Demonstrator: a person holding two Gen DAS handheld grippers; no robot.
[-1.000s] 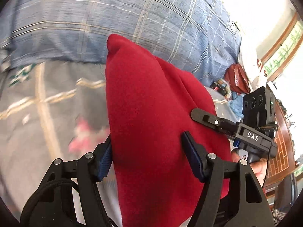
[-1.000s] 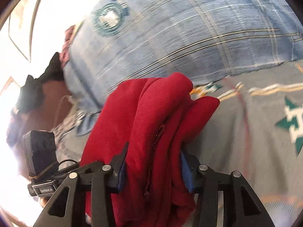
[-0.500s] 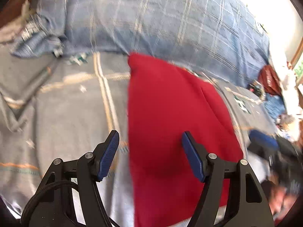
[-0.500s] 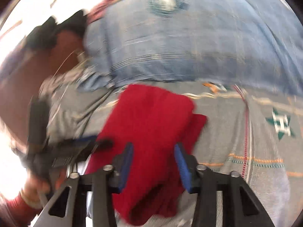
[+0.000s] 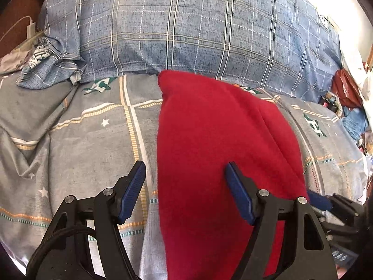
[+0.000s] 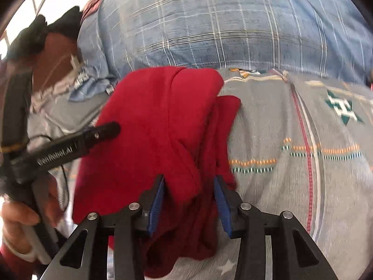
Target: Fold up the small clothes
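On the bed [image 5: 77, 144] the red garment [image 5: 209, 140] lay folded after we had lowered and released it, our left tongs [image 5: 185, 194] open and the right tongs [image 6: 190, 204] now open astride its edge, so this fold seemed finished.
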